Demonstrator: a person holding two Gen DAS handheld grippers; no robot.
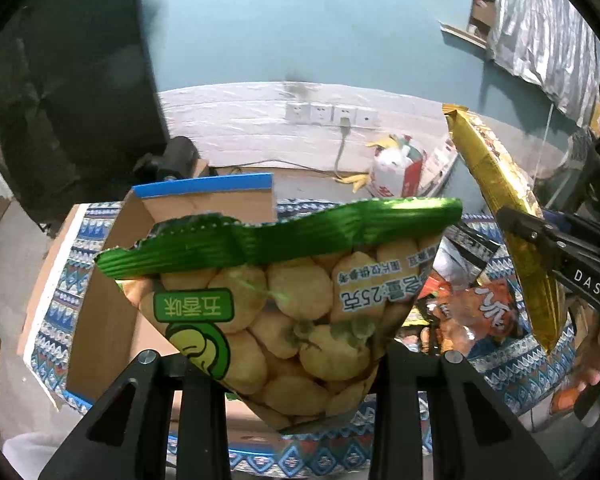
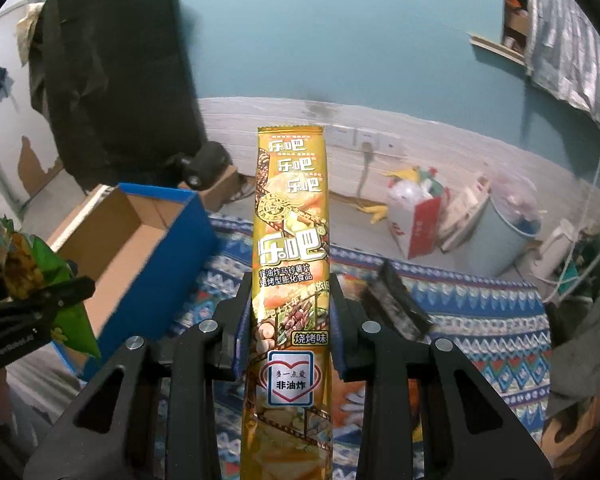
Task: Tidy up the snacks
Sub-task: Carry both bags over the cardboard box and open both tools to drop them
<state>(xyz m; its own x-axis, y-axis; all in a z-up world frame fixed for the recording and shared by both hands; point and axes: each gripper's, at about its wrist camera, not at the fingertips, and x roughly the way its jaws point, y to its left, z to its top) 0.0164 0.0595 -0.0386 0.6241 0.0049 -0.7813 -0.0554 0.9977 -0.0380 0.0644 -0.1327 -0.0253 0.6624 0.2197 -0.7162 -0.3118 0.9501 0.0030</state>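
My left gripper (image 1: pixel 300 364) is shut on a green-topped clear snack bag (image 1: pixel 284 304) of yellow puffs, held up in front of an open blue-edged cardboard box (image 1: pixel 204 196). My right gripper (image 2: pixel 290 312) is shut on a tall gold chip packet (image 2: pixel 292 240), held upright. In the left wrist view the gold packet (image 1: pixel 500 208) and the right gripper (image 1: pixel 540 248) are at the right. In the right wrist view the green bag (image 2: pixel 40 264) in the left gripper (image 2: pixel 32 304) is at the left, beside the box (image 2: pixel 140 232).
Several loose snack packets (image 1: pixel 472 308) lie on a blue patterned cloth (image 2: pixel 480 320). A dark packet (image 2: pixel 396 300) lies on the cloth. A black garment (image 2: pixel 112 68) hangs at the left. A red-white bag (image 2: pixel 416 216) and a pale bucket (image 2: pixel 508 232) stand by the wall.
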